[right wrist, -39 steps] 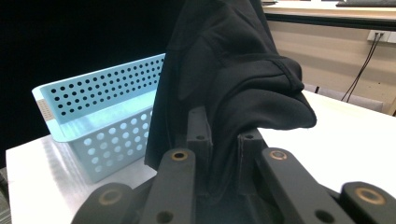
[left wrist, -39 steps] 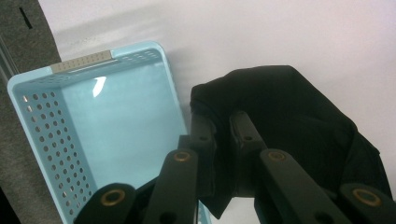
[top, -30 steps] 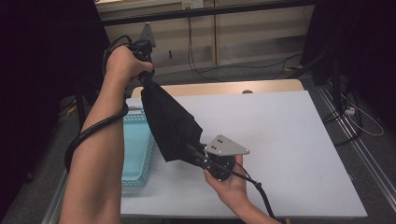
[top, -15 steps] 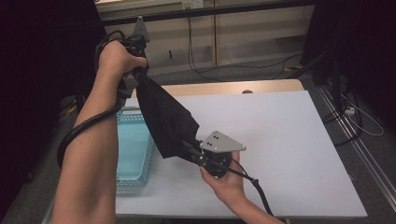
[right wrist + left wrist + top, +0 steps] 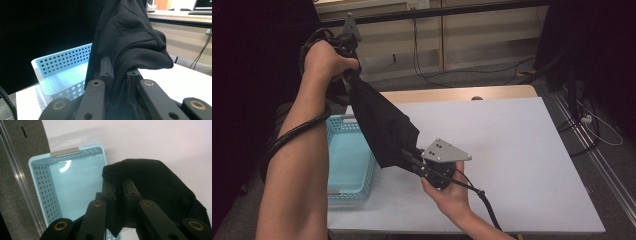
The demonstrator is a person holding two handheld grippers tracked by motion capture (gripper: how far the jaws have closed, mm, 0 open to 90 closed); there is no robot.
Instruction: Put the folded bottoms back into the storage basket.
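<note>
Black cloth [image 5: 382,125] hangs stretched between left gripper [image 5: 348,75] and right gripper [image 5: 411,161], both clamped on it

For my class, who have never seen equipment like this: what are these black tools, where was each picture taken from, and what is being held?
A person holds a hand-operated gripper in each hand. The high view looks down on a white table. The left gripper, raised high, and the right gripper, low over the table, each pinch one end of a black cloth stretched between them. A light blue basket sits at the table's left edge. The other two pictures come from cameras riding on each gripper, looking along its black jaws closed on the cloth.
</note>
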